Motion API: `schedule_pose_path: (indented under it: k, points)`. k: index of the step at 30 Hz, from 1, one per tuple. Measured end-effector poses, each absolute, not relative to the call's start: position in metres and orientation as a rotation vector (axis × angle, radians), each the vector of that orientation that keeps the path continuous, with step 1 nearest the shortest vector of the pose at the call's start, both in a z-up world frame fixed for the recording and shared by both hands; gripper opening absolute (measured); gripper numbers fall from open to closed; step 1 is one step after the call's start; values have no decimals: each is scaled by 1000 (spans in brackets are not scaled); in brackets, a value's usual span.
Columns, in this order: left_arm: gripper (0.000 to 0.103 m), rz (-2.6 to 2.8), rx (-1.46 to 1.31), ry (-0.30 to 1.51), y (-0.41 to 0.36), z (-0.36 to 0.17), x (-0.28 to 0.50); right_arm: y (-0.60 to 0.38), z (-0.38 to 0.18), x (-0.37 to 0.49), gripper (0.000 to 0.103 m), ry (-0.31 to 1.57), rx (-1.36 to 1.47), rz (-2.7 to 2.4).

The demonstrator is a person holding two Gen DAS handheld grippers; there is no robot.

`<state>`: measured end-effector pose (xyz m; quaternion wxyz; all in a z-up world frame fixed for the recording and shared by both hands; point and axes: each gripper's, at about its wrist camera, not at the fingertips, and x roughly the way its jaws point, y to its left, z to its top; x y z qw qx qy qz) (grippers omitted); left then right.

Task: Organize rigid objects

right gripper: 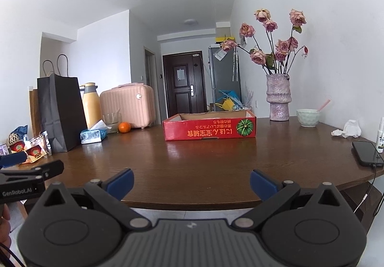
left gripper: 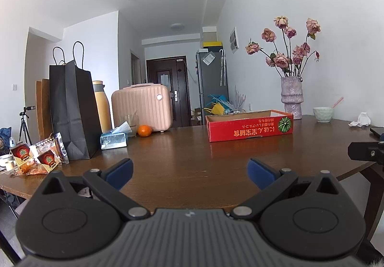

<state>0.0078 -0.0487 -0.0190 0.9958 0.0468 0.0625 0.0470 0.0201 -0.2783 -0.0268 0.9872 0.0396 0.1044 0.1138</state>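
Grippers hover at the near edge of a dark wooden table (left gripper: 182, 161): the left gripper (left gripper: 190, 172) and the right gripper (right gripper: 192, 181) both hold their blue-padded fingers wide apart, gripping nothing. Each shows at the margin of the other's view, side by side above the table's rim. To the right, a black phone (right gripper: 367, 153) lies flat with a cable plugged in, near a crumpled tissue (right gripper: 348, 129) and a white spray bottle (right gripper: 381, 135). On the left, snack packets (left gripper: 36, 159) sit in front of an upright black paper bag (left gripper: 72, 111), with a tissue pack (left gripper: 114, 139), an orange (left gripper: 144, 130) and a glass (left gripper: 129, 123) just beyond. Mid-table stands an open red cardboard box (right gripper: 210, 131), printed with a green pumpkin; its inside is hidden from both views. Behind it rise a pink case (left gripper: 144, 106), a yellow flask (left gripper: 102, 108), a pale green bowl (right gripper: 308, 117) and a vase of dried roses (right gripper: 278, 99).
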Motion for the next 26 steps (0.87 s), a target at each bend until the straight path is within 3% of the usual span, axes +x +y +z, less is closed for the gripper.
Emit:
schedule_pose_path:
  k: [26]
  points:
    - [103,77,46,169,-48,-21,15,-284,-25,22,103,210,117,200]
